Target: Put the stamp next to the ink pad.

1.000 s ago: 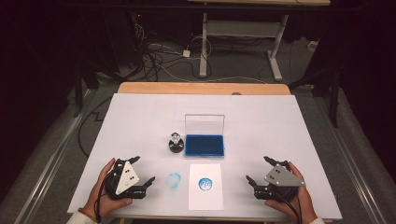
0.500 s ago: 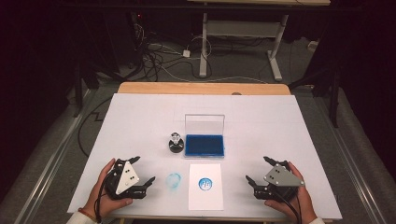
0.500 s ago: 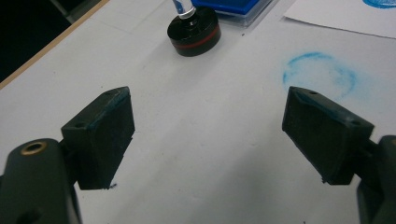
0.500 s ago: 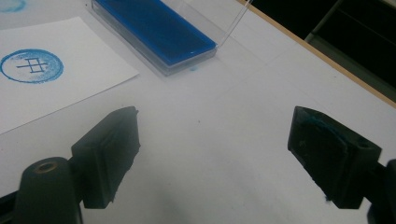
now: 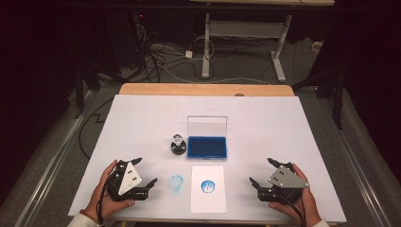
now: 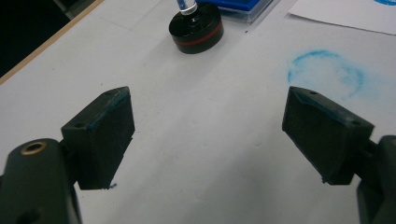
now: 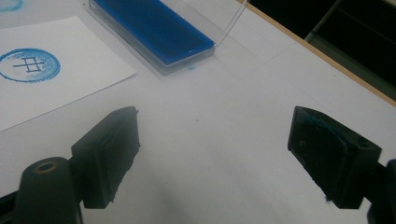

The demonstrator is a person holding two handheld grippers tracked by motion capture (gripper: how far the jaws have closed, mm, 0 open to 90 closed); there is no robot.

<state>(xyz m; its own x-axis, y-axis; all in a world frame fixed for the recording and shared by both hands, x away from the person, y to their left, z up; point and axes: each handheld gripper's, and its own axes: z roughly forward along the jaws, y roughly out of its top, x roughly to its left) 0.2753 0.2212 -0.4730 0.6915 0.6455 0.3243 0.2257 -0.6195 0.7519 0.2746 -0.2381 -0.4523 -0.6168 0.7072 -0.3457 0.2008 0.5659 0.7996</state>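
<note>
While both hands rest low at the near edge of the table (image 5: 142, 113), neither gripper holds anything. Left gripper (image 5: 143, 179) sits at the near left corner, gripped from behind by the person's left hand (image 5: 106, 191), grey three-cornered plate up, jaws pointing forward and toward the table's middle. In the left gripper view its jaws stand wide apart, empty, just over the white surface. Ahead of them: a round black stamp (image 6: 195, 29) with a red band and a clear knob (top cut off by the frame), standing upright. From above, the stamp (image 5: 178, 145) sits just left of the blue ink pad (image 5: 207, 147), very near or touching, can't tell which. Ink pad's clear lid stands open, hinged up at the far side.

Right gripper (image 5: 260, 177) sits at the near right, held by the right hand (image 5: 295, 198), wrist coming in from the bottom edge, jaws angled forward and inward. In the right gripper view its jaws are spread wide, nothing between them, with the ink pad (image 7: 152, 28) ahead and a white paper sheet (image 7: 70, 74) to the left.

Paper sheet (image 5: 208, 188) lies between the two grippers, near edge, bearing a round blue stamp print (image 5: 208, 186). A faint blue ring smudge (image 5: 176, 183) marks the table just left of the sheet, near the left gripper's jaws.
</note>
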